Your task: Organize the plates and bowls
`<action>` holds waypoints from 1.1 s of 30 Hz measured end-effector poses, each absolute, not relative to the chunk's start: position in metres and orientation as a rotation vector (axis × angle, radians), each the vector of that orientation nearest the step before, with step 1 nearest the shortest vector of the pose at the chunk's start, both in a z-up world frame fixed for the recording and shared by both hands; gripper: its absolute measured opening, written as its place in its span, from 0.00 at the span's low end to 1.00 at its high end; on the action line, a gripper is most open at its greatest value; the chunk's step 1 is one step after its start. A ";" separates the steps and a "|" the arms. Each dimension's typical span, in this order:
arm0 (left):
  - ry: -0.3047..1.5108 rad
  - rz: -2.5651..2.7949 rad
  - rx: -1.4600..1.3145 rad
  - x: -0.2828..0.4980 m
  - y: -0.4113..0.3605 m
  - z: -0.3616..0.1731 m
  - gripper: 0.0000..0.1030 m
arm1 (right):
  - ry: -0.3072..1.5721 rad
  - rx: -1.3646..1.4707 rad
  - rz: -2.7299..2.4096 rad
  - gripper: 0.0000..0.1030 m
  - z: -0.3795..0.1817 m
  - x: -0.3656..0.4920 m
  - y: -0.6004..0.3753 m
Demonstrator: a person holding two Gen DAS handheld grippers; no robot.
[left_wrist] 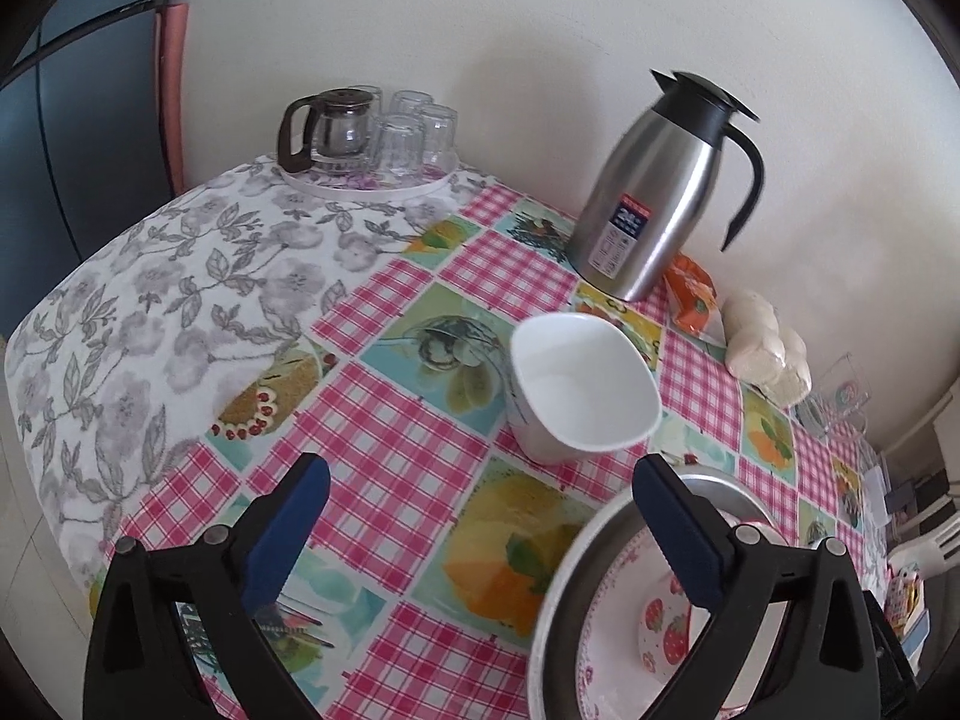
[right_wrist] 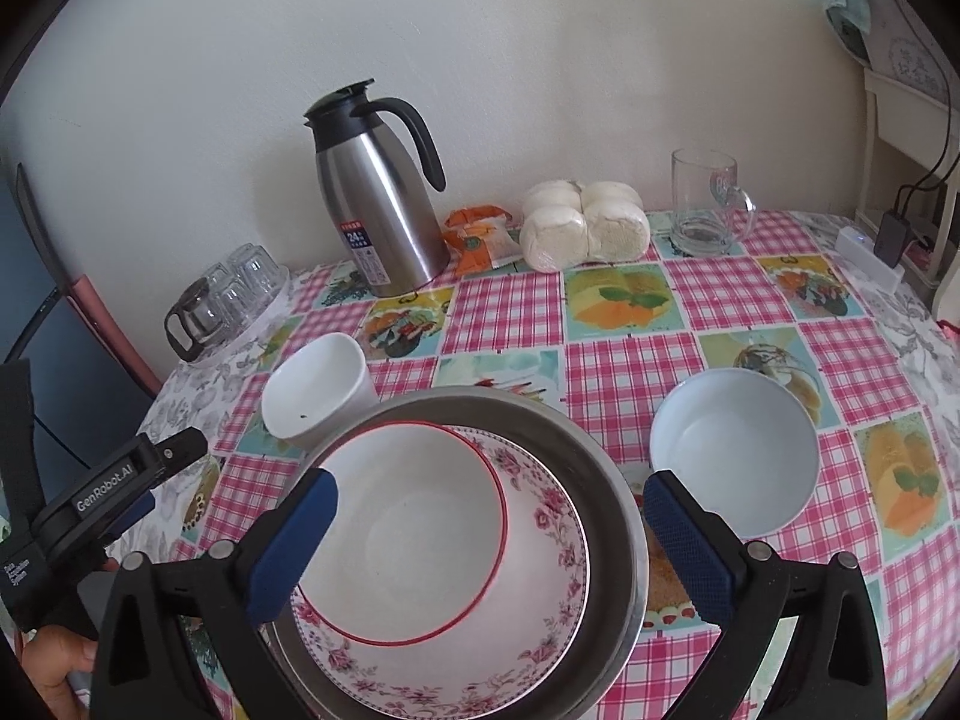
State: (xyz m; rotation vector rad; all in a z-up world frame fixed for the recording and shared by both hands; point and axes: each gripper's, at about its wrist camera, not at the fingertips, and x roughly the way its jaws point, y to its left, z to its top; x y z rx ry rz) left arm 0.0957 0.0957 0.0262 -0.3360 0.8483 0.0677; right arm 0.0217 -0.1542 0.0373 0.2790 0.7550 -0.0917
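Already nested, the red-rimmed bowl (right_wrist: 408, 534) sits in the floral plate (right_wrist: 540, 618) beneath the right gripper (right_wrist: 489, 540), spread empty; the left gripper (left_wrist: 480, 540) likewise gapes; a loose white bowl (right_wrist: 735, 456) waits just beyond the right finger.

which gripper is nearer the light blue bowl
Right. The right gripper hangs open over the stacked dishes, its right finger just beside the light blue bowl. The left gripper is farther off, at the far side of the stack.
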 end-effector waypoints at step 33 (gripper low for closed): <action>0.788 0.002 -0.615 0.123 0.169 0.018 0.98 | 0.775 0.111 0.017 1.00 0.089 0.090 -0.048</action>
